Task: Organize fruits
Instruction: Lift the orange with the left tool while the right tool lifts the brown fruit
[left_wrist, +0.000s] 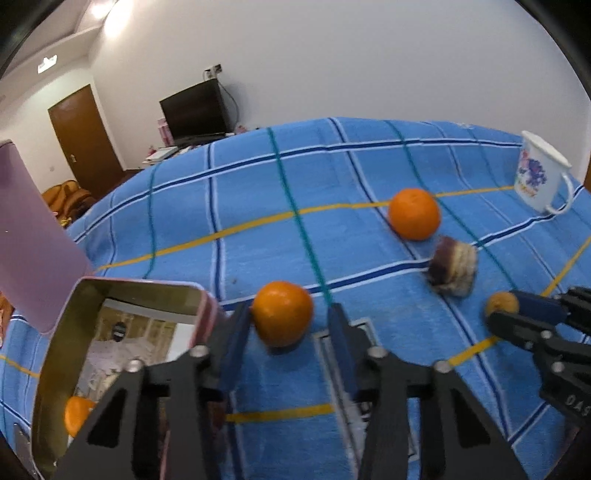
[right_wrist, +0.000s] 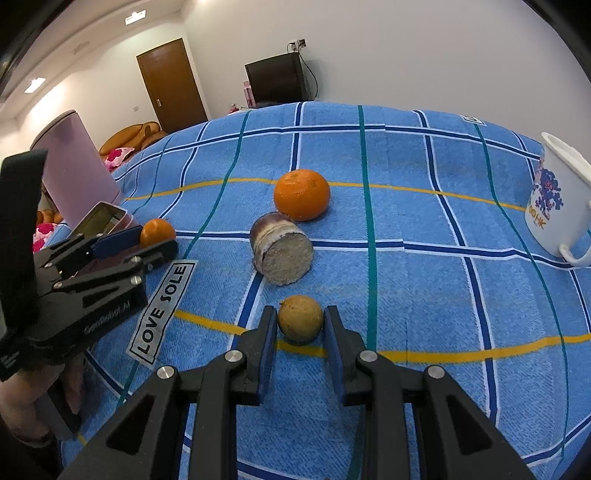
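At the far left a pink metal tin (left_wrist: 110, 332) lies open on the blue checked blanket (left_wrist: 258, 192), its lid (left_wrist: 33, 236) standing up behind it; the shiny gold inside holds one small orange (left_wrist: 75, 413) low in the corner. Just beside the tin's rim comes the left gripper (left_wrist: 284, 317), pointing down at the blanket. Its black fingers with blue pads stand either side of a second small orange (left_wrist: 282, 314): the left pad touches the fruit, while the other pad stands a little apart from it, so the jaws are not clamped on the orange, which rests on the cloth. A grey label reading LOVE SOLE (right_wrist: 162, 308) is sewn to the blanket beside that gripper.

Near the middle, farther back, sits a larger bright orange (right_wrist: 301, 194), and just in front of it, nearly touching, a brown-skinned cylinder-shaped piece with a pale, grainy cut face (right_wrist: 281, 253) lies on its side.

Closer in, the right gripper (right_wrist: 300, 317) is clenched on a small round tan fruit (right_wrist: 300, 322), a pad pressed against each side; the fruit sits right at the blanket's yellow stripe, and I cannot tell whether it is lifted clear of the cloth.

At the far right a white enamel mug with a blue and pink print (right_wrist: 557, 210) stands upright, handle toward the near side
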